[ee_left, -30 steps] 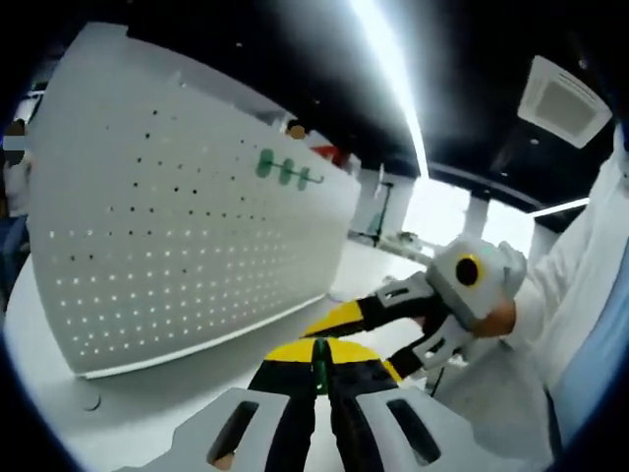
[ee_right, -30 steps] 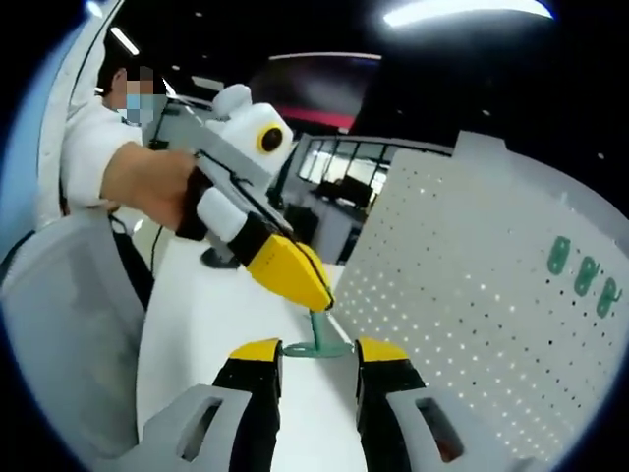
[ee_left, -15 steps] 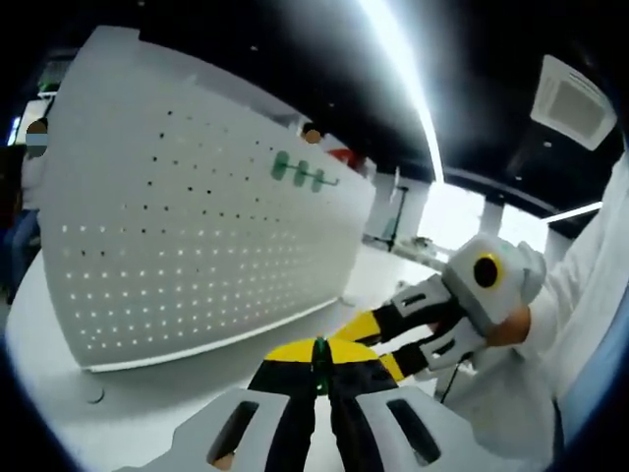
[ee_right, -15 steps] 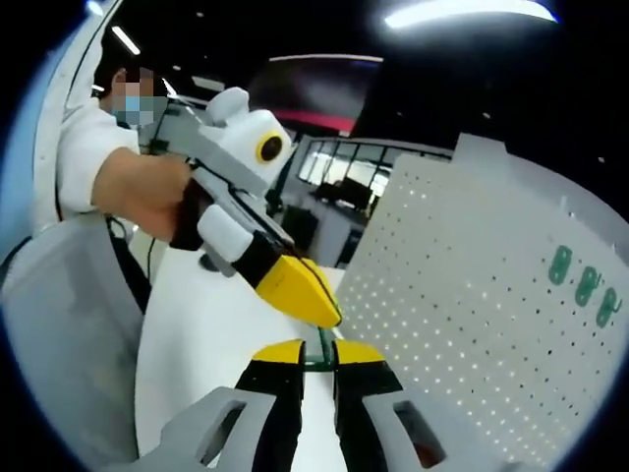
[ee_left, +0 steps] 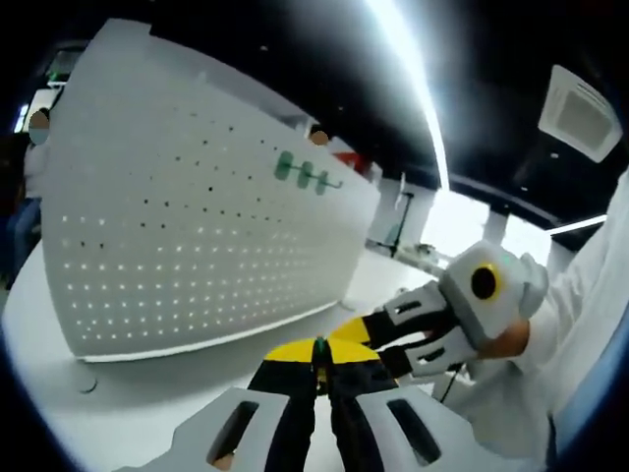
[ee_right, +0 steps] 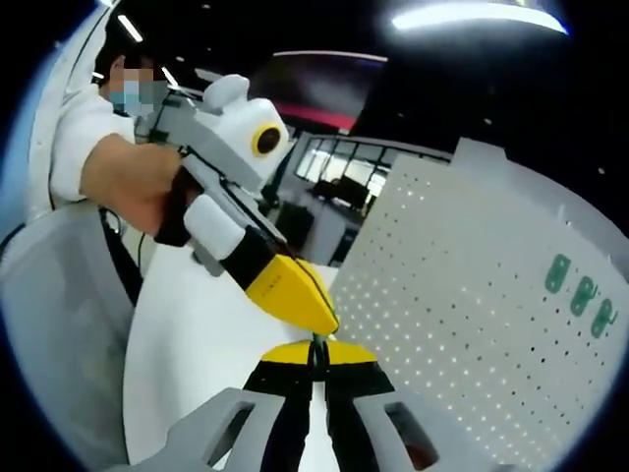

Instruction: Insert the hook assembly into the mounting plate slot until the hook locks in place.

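A small green hook (ee_left: pixel 318 351) sits pinched between the yellow-tipped jaws of my left gripper (ee_left: pixel 319 360), which is shut on it. My right gripper (ee_left: pixel 362 334) reaches in from the right and meets the same spot. In the right gripper view, my right gripper (ee_right: pixel 316 360) is shut on the green hook (ee_right: pixel 316 344), and the left gripper (ee_right: pixel 311 317) comes down onto it from the upper left. The white perforated mounting plate (ee_left: pixel 187 226) stands upright on the table. Three green hooks (ee_left: pixel 305 175) hang high on it. They appear again as green hooks (ee_right: pixel 580 290) on the plate (ee_right: pixel 462 295).
A white table (ee_left: pixel 147 393) carries the plate, whose lower edge runs close ahead of the jaws. A person's hand (ee_right: pixel 138 182) and white sleeve (ee_left: pixel 590 295) hold the grippers. People stand behind the plate at the far left (ee_left: pixel 25 187).
My right gripper's jaws have gone from open to shut around the green hook. The left gripper kept its hold. Both views shifted slightly.
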A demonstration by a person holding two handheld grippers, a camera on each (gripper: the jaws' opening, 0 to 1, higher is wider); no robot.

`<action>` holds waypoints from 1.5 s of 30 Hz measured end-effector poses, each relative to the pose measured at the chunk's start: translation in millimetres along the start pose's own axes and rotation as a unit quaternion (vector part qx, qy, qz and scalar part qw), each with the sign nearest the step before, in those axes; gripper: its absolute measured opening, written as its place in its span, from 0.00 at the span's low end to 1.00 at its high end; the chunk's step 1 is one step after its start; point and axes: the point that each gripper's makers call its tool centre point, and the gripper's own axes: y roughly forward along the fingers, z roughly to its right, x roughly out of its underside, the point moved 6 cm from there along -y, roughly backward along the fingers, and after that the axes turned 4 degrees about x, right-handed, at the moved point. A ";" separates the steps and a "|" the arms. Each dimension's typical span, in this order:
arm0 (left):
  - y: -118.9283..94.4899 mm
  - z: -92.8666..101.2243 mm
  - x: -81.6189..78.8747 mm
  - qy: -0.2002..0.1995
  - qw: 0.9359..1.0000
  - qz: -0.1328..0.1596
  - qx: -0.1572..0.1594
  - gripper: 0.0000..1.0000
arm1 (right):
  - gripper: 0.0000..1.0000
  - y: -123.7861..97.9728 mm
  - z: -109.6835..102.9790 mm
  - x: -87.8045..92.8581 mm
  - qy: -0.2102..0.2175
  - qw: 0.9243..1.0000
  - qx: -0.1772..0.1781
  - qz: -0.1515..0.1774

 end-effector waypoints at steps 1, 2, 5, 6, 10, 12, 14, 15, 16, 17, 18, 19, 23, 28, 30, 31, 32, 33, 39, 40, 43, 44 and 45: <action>0.2 0.6 -0.4 0.001 1.000 0.000 0.001 0.03 | 0.01 -0.4 0.1 -0.2 -0.003 1.000 0.000 0.002; 0.2 0.9 -0.6 0.002 1.000 -0.001 0.000 0.03 | 0.01 -1.0 -0.1 -0.2 -0.005 1.000 -0.002 0.002; 0.8 3.1 -0.6 0.020 1.000 -0.008 0.005 0.03 | 0.00 -2.1 -1.3 0.0 -0.009 1.000 -0.009 0.004; 1.1 4.1 -0.3 0.024 1.000 -0.011 0.009 0.03 | 0.00 -2.4 -1.6 0.3 -0.010 1.000 -0.009 0.004; 0.1 5.2 -0.2 0.032 0.999 -0.015 0.014 0.05 | 0.00 -3.9 -2.8 0.6 -0.013 1.000 -0.012 0.005; -0.8 5.3 -0.7 0.033 0.999 -0.014 0.015 0.10 | 0.00 -4.9 -2.4 0.7 -0.012 1.000 -0.012 0.006; -2.5 4.8 -1.2 0.033 0.999 -0.014 0.017 0.12 | 0.00 -5.9 -2.0 0.6 -0.013 1.000 -0.012 0.006; -3.5 4.1 -1.5 0.034 0.999 -0.014 0.017 0.12 | 0.00 -6.3 -1.2 0.5 -0.013 1.000 -0.012 0.007; -5.6 3.1 -2.3 0.035 0.999 -0.014 0.018 0.12 | 0.00 -6.6 -0.4 0.5 -0.014 1.000 -0.011 0.008; -7.1 2.2 -3.0 0.036 0.999 -0.013 0.018 0.13 | 0.00 -6.9 0.4 0.4 -0.015 1.000 -0.011 0.008; -9.0 1.0 -3.7 0.038 0.999 -0.013 0.019 0.13 | 0.00 -7.6 2.0 0.3 -0.016 1.000 -0.009 0.008; -10.0 -0.1 -3.6 0.040 0.999 -0.016 0.019 0.14 | 0.00 -8.0 3.1 0.1 -0.016 1.000 -0.007 0.008; -13.6 -5.7 1.2 0.041 0.998 -0.031 0.023 0.17 | 0.00 -9.5 7.9 -0.3 -0.013 1.000 -0.003 0.011; -12.5 -8.1 12.2 0.035 0.997 -0.051 0.040 0.16 | 0.00 -11.4 9.8 -4.7 -0.012 1.000 -0.004 0.020; -11.6 -8.1 14.1 0.032 0.997 -0.053 0.045 0.16 | 0.00 -12.3 8.5 -7.6 -0.014 0.999 -0.010 0.028; -10.9 -8.6 15.0 0.031 0.997 -0.055 0.049 0.16 | 0.00 -12.5 8.2 -8.0 -0.015 0.999 -0.012 0.029; -10.3 -8.8 15.5 0.030 0.997 -0.057 0.052 0.16 | 0.00 -12.6 7.9 -8.4 -0.016 0.999 -0.013 0.030; -9.9 -8.9 15.6 0.030 0.996 -0.058 0.055 0.16 | 0.00 -12.9 7.4 -9.0 -0.016 0.999 -0.016 0.032; -8.4 -9.8 15.9 0.013 0.994 -0.066 0.085 0.16 | 0.00 -14.9 2.9 -12.0 -0.021 0.998 -0.034 0.043; -8.2 -9.8 16.7 0.007 0.994 -0.068 0.091 0.16 | 0.00 -15.1 2.4 -12.4 -0.022 0.998 -0.035 0.044; -8.0 -8.9 18.3 -0.002 0.992 -0.071 0.102 0.14 | 0.00 -14.9 0.3 -14.6 -0.025 0.998 -0.042 0.049; -8.1 -9.0 18.3 -0.006 0.992 -0.069 0.104 0.14 | 0.00 -14.8 -0.3 -15.3 -0.026 0.997 -0.043 0.050; -8.0 -9.0 18.2 -0.018 0.992 -0.065 0.109 0.13 | 0.00 -14.8 -1.1 -15.8 -0.027 0.997 -0.047 0.052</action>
